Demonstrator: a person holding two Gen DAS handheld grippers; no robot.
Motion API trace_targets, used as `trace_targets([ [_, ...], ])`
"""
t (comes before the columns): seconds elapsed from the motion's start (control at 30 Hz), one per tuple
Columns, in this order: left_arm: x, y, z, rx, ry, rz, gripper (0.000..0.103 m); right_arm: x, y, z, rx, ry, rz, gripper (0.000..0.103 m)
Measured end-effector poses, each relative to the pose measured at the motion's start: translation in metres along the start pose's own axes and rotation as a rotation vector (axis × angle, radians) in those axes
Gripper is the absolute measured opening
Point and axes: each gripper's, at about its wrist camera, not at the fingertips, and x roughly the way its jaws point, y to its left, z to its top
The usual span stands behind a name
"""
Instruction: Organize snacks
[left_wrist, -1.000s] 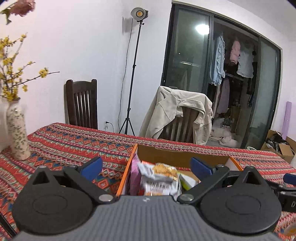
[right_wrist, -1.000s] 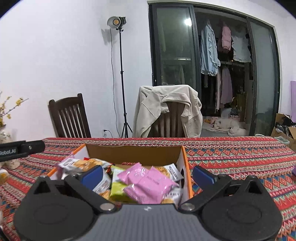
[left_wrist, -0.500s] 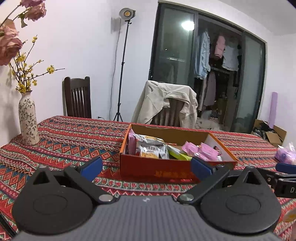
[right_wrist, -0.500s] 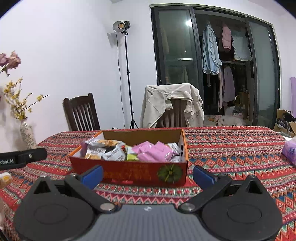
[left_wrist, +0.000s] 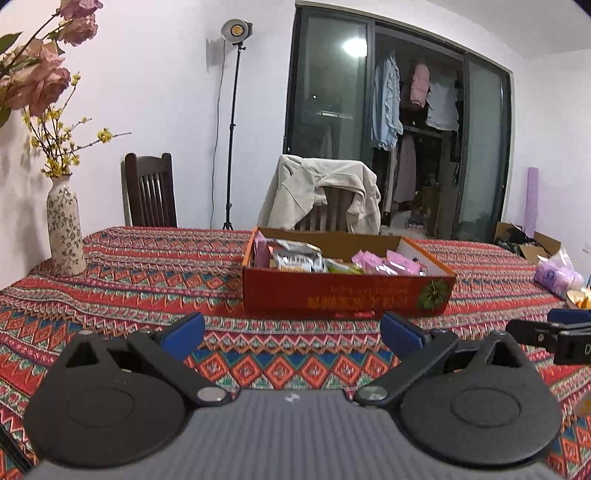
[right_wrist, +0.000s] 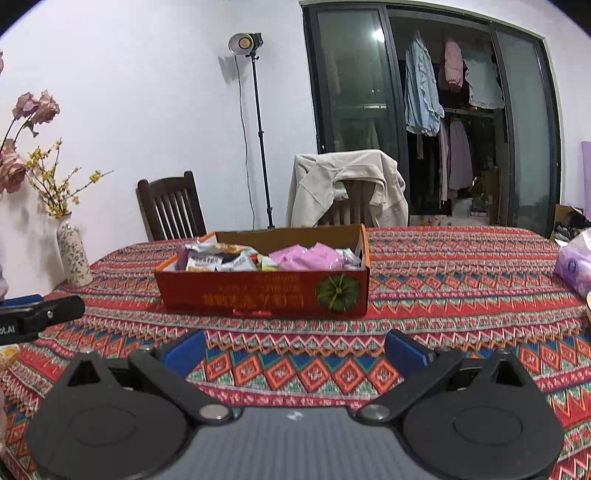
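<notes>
Two grippers up, both empty. From the left wrist view, the left gripper (left_wrist: 291, 334) hangs over the patterned tablecloth (left_wrist: 147, 273) with jaws spread wide, nothing between its blue pads. The red snack box (left_wrist: 343, 295) sits ahead, well apart, packed with silver and pink snack packets (left_wrist: 384, 263). A floral vase (left_wrist: 64, 229) stands far left. Over to the right wrist view: the right gripper (right_wrist: 295, 350) is equally wide open, holding nothing, the box dead ahead on the cloth. A lilac bag (right_wrist: 574, 266) lies at the right edge.
</notes>
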Motion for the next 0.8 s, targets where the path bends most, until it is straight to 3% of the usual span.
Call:
trace_targets([
  [0.27, -0.001, 0.003, -0.018, 0.016, 0.034, -0.013, 0.103, -0.002, -0.004, -0.016, 0.002, 0.039, -0.012, 0.103],
  [0.8, -0.001, 0.002, -0.02, 0.02, 0.031, -0.022, 0.103, -0.001, -0.002, -0.017, -0.004, 0.046, -0.008, 0.103],
])
